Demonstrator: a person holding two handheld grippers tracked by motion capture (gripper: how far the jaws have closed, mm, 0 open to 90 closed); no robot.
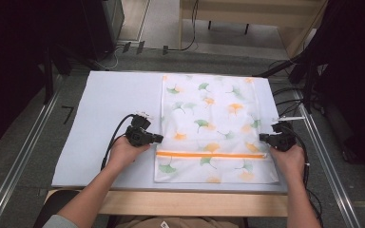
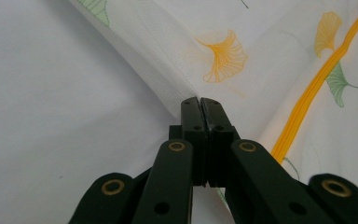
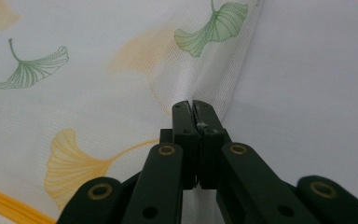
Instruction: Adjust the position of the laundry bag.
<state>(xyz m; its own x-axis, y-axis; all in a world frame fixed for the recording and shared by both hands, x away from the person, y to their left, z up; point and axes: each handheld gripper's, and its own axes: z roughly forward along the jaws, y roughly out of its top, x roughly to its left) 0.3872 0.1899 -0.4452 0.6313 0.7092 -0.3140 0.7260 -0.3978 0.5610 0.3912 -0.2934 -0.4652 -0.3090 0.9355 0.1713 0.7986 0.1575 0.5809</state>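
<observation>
Mesh bag [image 1: 209,114] flat at desk [image 1: 109,99] right half. Left gripper [image 1: 158,138], right gripper [image 1: 263,137] clamped on opposite side edges, likely for lifting or folding evenly.

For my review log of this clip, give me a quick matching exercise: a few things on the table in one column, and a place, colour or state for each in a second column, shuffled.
Things:
1. left gripper
2. right gripper
3. zipper
4. table cover

Descriptions:
A. orange, running across the mesh bag near the person's side
B. plain pale surface under everything
C. shut on the bag's left edge
D. shut on the bag's right edge

Pairs: 1-C, 2-D, 3-A, 4-B
</observation>
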